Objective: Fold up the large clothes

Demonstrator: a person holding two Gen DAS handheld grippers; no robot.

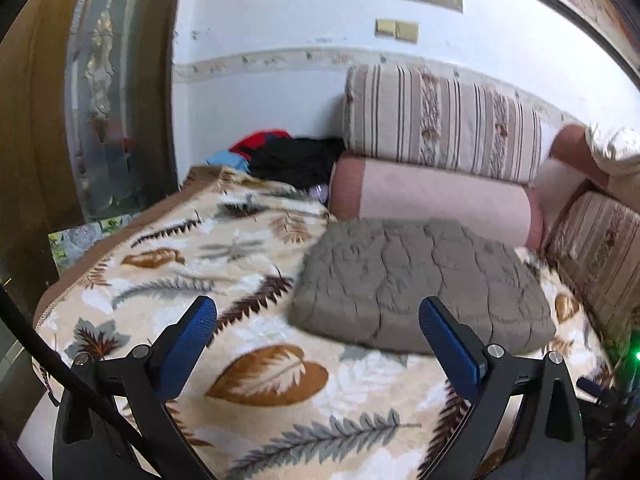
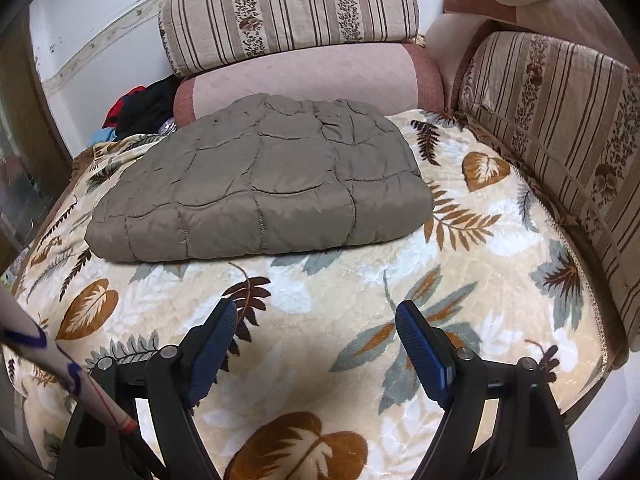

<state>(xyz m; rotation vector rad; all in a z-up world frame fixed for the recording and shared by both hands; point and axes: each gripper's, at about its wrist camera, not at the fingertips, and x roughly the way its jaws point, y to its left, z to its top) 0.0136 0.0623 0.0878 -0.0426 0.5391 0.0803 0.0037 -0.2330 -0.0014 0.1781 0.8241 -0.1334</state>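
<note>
I've got my left gripper (image 1: pixel 318 332) tipped gently downward, jaws spread wide, nothing between the blue pads (image 1: pixel 188 344), which sit at about 8 and 4 o'clock in its view. My right gripper (image 2: pixel 316 338) pitches down more steeply, jaws also apart and empty, its blue pads (image 2: pixel 420 348) at roughly 7 and 5 o'clock

White wall (image 1: pixel 280 8), striped cushions (image 2: pixel 288 8), wooden door (image 1: pixel 32 140)

Folded grey quilted jacket (image 2: pixel 260 184) lies beyond the empty, wide-apart right gripper (image 2: pixel 316 320).
</note>
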